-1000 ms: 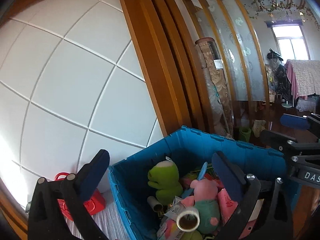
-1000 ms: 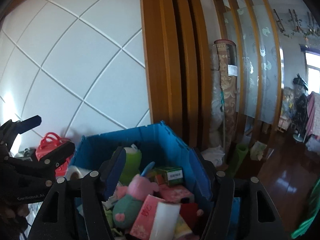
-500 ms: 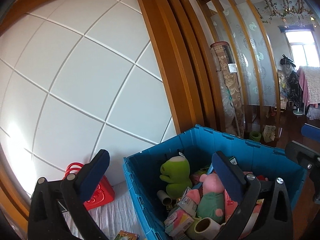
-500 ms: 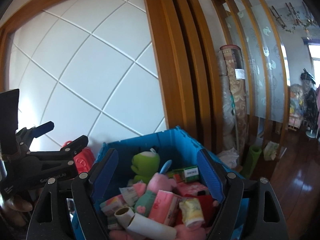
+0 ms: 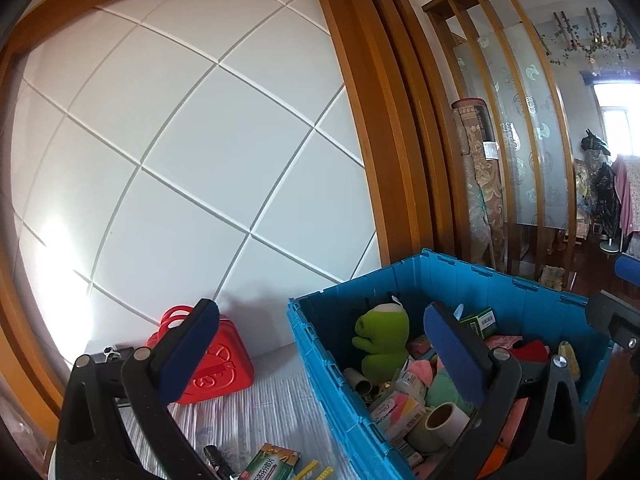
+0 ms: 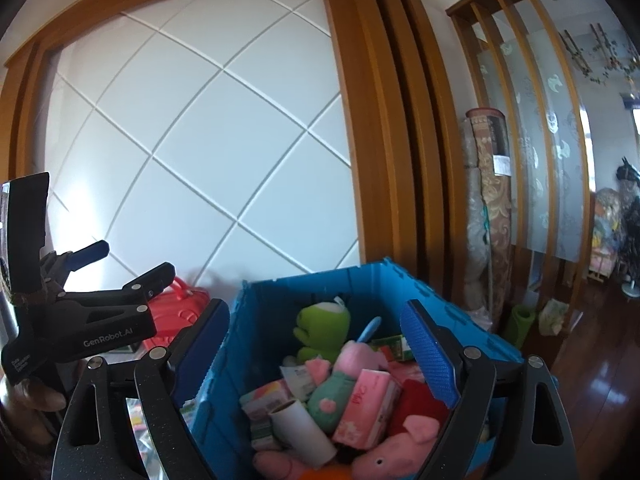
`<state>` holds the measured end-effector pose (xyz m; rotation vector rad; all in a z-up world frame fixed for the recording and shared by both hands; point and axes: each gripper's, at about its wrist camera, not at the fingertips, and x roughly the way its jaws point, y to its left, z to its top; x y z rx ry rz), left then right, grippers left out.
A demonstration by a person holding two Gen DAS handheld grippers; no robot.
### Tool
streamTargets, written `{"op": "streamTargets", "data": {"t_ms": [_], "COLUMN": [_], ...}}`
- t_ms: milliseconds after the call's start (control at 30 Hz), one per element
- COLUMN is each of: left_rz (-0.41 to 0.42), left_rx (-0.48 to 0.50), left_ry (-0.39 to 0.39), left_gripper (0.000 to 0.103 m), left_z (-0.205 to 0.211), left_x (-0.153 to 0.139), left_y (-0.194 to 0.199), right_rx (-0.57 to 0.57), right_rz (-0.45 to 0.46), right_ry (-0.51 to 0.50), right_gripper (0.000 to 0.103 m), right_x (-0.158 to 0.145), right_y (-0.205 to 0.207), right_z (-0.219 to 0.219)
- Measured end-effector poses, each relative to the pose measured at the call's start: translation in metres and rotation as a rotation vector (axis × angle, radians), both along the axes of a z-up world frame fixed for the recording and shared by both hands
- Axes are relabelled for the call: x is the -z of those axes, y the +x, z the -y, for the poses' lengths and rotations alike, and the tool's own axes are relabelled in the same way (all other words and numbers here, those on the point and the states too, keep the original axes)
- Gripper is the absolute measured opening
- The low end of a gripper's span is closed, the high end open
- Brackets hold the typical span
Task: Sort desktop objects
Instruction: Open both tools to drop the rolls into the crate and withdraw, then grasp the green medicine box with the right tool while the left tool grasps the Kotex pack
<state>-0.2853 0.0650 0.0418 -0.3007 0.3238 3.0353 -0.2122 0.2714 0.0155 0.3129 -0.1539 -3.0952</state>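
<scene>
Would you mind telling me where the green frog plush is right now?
The green frog plush sits upright inside the blue crate, near its back-left corner, in both wrist views. A pink pig plush lies just right of it.

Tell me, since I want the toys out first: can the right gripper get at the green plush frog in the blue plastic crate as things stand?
Probably yes. The right gripper is open and empty above the blue plastic crate, and the green plush frog sits on top of the pile by the far wall with nothing covering it.
</scene>
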Motion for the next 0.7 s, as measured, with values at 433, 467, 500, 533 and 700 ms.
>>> {"op": "streamTargets", "data": {"t_ms": [433,467,500,533,700], "left_rz": [0.024,0.023,0.022,0.022,0.044], "left_rx": [-0.12,-0.133,-0.148,-0.158,-0.192], "left_ry": [-0.004,-0.003,-0.004,-0.007,-0.028], "left_gripper": [0.103,0.103,0.103,0.103,0.103], "left_z": [0.15,0.166,0.182,0.196,0.259], "left_x": [0.021,0.025,0.028,0.033,0.057], "left_y": [0.03,0.033,0.037,0.04,0.046], "right_rx": [-0.096,-0.113,-0.124,-0.134,-0.164], "right_rz": [0.004,0.012,0.017,0.019,0.098], "right_ry": [-0.023,-0.027,-0.026,-0.022,-0.023], "right_gripper": [0.098,0.098,0.098,0.098,0.098], "right_x": [0.013,0.016,0.019,0.022,0.051], "right_y": [-0.005,-0.005,-0.005,-0.005,-0.02], "right_z": [0.117,0.13,0.141,0.154,0.212]}}
